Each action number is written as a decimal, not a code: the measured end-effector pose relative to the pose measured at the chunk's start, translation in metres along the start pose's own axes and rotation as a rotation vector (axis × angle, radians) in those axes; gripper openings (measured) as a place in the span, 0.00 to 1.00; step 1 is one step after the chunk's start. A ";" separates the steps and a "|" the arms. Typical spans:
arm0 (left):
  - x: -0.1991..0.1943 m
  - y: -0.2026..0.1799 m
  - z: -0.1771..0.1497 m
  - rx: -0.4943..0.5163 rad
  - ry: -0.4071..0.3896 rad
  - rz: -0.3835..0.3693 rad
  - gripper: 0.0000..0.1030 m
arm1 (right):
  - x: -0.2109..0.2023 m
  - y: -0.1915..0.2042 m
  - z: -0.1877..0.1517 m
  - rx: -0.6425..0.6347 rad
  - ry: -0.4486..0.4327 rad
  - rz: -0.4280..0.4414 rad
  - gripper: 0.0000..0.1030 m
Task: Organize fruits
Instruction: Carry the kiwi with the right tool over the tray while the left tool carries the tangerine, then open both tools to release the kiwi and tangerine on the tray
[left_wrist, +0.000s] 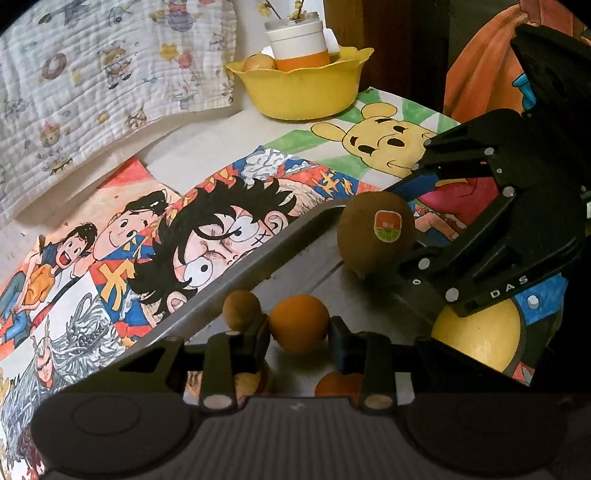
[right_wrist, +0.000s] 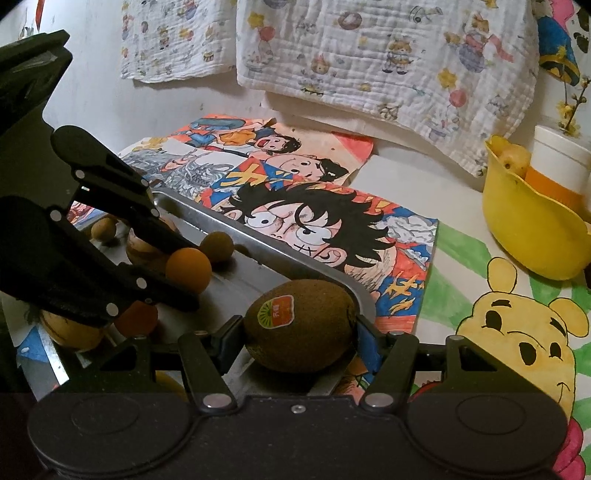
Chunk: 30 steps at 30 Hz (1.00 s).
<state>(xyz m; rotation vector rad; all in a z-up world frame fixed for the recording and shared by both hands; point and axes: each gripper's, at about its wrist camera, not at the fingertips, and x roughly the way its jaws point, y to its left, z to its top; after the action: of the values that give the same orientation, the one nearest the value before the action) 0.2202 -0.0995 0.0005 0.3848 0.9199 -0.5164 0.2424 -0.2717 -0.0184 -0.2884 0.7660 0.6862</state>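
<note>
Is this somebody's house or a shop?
Most likely a home, maybe a child's room or play corner. Hand-coloured cartoon drawings cover the table, a printed baby blanket hangs on the wall behind, and a yellow bowl holds fruit and a cup.

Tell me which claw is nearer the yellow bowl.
Right. The right claw, shut on the kiwi at the tray's near corner, is closer to the yellow bowl; the left claw, gripping the orange, is farther along the tray.
</note>
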 end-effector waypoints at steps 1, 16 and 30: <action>0.000 0.000 0.000 0.002 0.002 -0.001 0.38 | 0.000 0.000 0.000 -0.001 0.001 0.001 0.63; -0.008 0.000 -0.002 -0.010 -0.013 0.018 0.47 | -0.001 0.001 0.001 -0.018 0.007 -0.003 0.64; -0.041 0.008 -0.013 -0.086 -0.101 0.069 0.77 | -0.028 0.004 0.001 0.018 -0.043 -0.046 0.79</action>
<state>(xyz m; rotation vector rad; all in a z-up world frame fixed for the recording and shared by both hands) 0.1960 -0.0762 0.0277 0.3092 0.8254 -0.4279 0.2257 -0.2806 0.0026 -0.2728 0.7226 0.6399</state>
